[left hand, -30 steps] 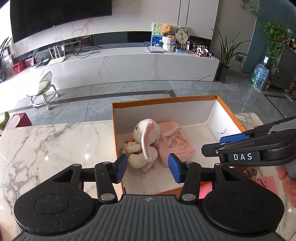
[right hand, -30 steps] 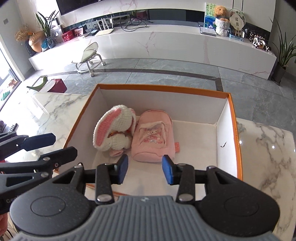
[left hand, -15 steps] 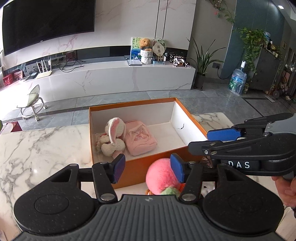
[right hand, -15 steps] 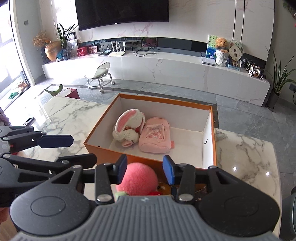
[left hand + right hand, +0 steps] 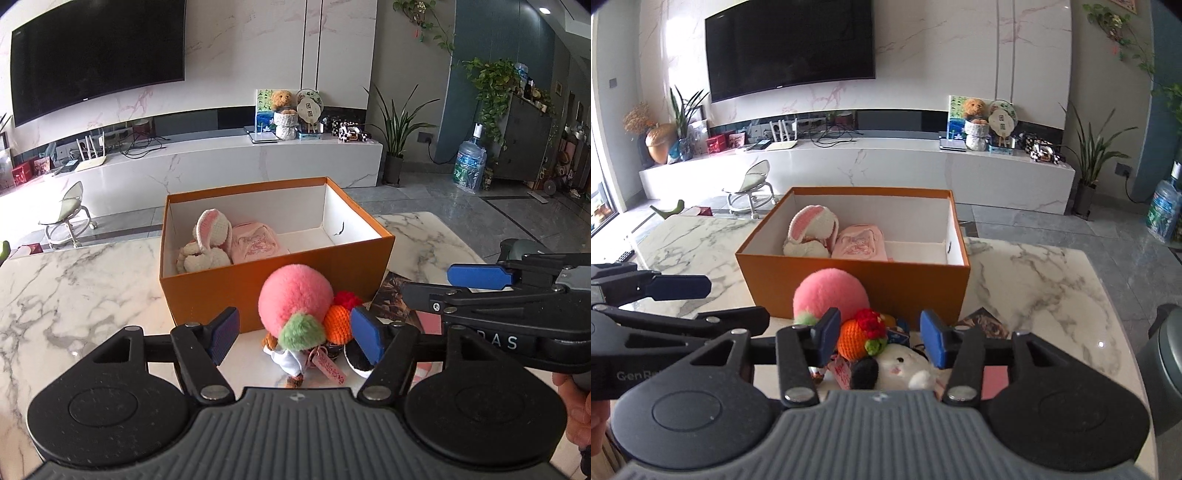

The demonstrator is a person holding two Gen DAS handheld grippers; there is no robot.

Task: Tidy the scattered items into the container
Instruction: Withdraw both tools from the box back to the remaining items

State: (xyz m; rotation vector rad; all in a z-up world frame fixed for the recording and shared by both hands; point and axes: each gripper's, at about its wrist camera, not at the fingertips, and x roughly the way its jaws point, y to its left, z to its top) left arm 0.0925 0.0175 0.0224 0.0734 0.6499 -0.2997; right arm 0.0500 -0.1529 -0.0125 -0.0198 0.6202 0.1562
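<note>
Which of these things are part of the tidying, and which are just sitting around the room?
Part of the job:
orange box
crochet bunny and pink pouch, already inside
pink plush peach
orange crochet toy
white plush

Just lying about:
television
teddy bear
water bottle

Both tools withdrew from the box (image 5: 236, 291), opening.

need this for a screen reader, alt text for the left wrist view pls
The left gripper, jaws opening and empty, frames a pink plush peach and orange crochet toy on a marble table, before an orange box holding a crochet bunny and pink pouch.
</note>
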